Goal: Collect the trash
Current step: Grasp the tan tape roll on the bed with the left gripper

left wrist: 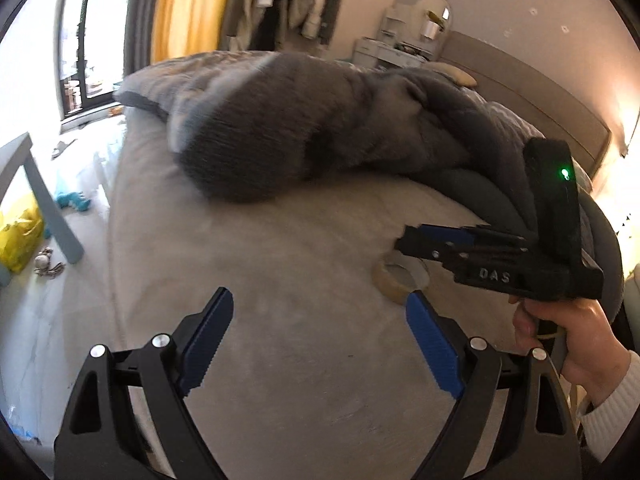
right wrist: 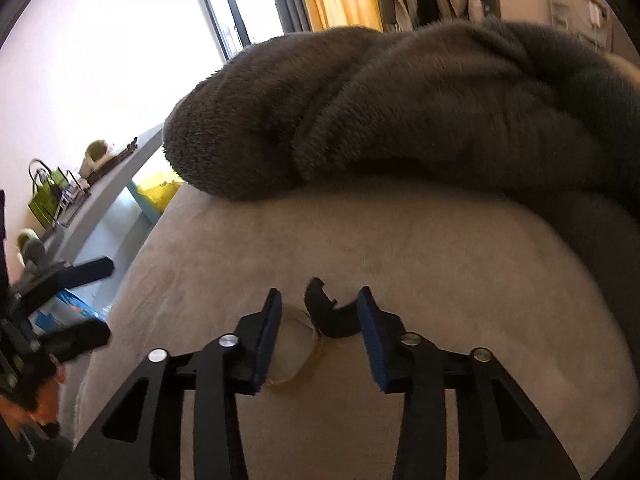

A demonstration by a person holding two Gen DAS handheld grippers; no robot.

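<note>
A roll of clear tape with a tan core [left wrist: 398,280] lies on the beige bed sheet [left wrist: 280,280]. In the right wrist view the tape roll [right wrist: 298,350] and a curved black plastic piece [right wrist: 326,316] lie between the fingers of my right gripper [right wrist: 318,308], which is open just above them. In the left wrist view my right gripper [left wrist: 412,236] hovers over the roll, held by a hand. My left gripper [left wrist: 320,312] is open and empty over bare sheet, left of the roll.
A bunched grey fleece blanket [left wrist: 320,128] fills the far half of the bed. On the left are a grey table [left wrist: 36,196], a yellow bag [left wrist: 20,240] and small items on the floor. A headboard [left wrist: 540,92] is at the right.
</note>
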